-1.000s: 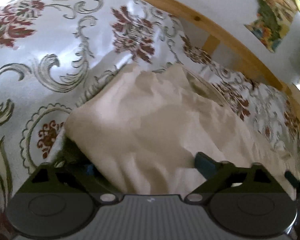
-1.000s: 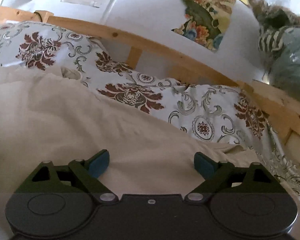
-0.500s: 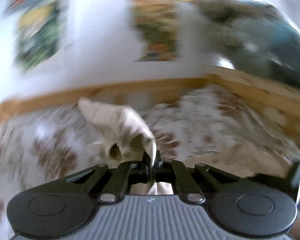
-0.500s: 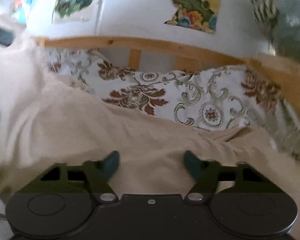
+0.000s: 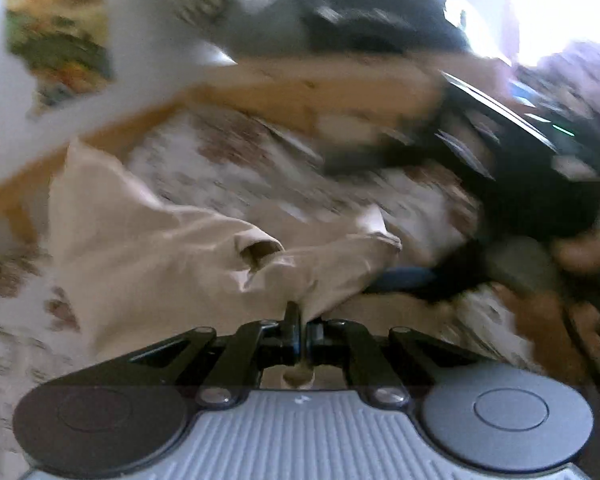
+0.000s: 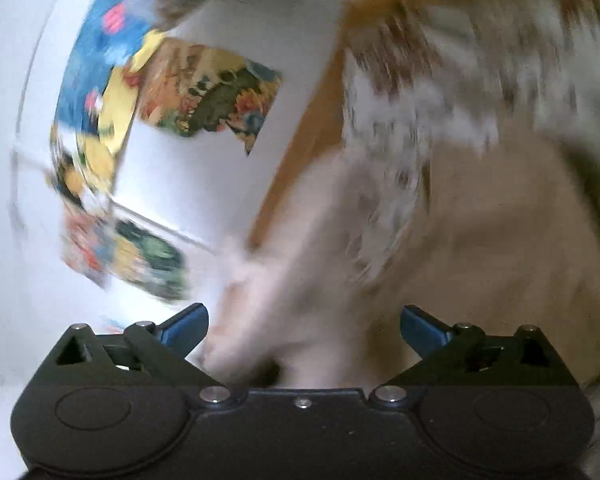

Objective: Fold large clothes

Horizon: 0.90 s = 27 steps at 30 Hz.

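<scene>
Black linkages, silver screws and blue pads are being shown on the right gripper [image 6: 304, 330]; the left gripper [image 5: 299, 326] is being seen grey-ribbed.

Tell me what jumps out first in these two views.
The beige cloth pinched in the shut left gripper, stretched up off the floral bedspread. In the right wrist view, the right gripper is opening, its blue fingers wide apart, with colourful posters on the white wall, all blurred.
</scene>
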{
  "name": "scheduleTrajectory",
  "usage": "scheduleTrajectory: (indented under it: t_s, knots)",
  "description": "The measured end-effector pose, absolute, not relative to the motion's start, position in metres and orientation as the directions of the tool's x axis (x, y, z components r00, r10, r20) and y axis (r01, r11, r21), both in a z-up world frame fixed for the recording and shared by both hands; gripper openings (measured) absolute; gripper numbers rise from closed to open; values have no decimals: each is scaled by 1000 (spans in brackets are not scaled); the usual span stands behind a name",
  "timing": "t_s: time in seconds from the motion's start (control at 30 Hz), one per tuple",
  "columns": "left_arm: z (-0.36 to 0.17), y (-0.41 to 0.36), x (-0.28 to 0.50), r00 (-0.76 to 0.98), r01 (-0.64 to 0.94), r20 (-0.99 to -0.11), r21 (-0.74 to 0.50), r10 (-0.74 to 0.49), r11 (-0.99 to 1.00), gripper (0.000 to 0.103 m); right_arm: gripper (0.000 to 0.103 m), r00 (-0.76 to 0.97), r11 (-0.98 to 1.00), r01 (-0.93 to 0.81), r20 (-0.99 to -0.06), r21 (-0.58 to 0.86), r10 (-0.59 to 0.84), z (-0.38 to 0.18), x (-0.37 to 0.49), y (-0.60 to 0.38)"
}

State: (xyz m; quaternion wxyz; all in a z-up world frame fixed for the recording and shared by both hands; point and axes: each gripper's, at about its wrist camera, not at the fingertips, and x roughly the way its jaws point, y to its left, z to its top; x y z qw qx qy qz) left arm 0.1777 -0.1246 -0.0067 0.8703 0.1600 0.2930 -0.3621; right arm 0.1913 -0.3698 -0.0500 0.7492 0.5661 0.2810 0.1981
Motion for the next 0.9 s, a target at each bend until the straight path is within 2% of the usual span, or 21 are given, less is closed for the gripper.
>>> scheduleTrajectory:
  t_s: [0.2,0.37,0.47,0.53,0.63,0.73,0.8,0.9]
  knots:
    - [-39,-122,142,479,825,-667,121,-570,551,1,96,705,476,87,-391,875,591,-58,209,-355]
    - [-44,-108,147,420,816,-681,-5,-600,577,1,92,673,598,-5,-439,801,595,-50,212,-341]
    - [-50,-105,147,420,807,-687,-15,-593,590,1,74,668,736,-87,-508,672,543,-45,211,-323]
    - [-53,-106,145,418,811,-689,-10,-592,585,1,48,663,794,-118,-547,596,510,-43,209,-315]
    - [-56,-107,142,431,807,-684,-1,-589,591,1,27,660,811,-118,-565,572,495,-43,207,-313]
    - [-51,-100,145,420,787,-657,-80,-626,612,4,17,694,871,-161,-574,465,435,-35,198,-304]
    - [-47,-90,149,394,771,-630,-168,-669,614,7,15,726,914,-186,-576,361,376,-28,192,-295]
    - [-36,-78,147,398,758,-599,-213,-695,617,8,13,773,943,-175,-553,284,311,-15,190,-298]
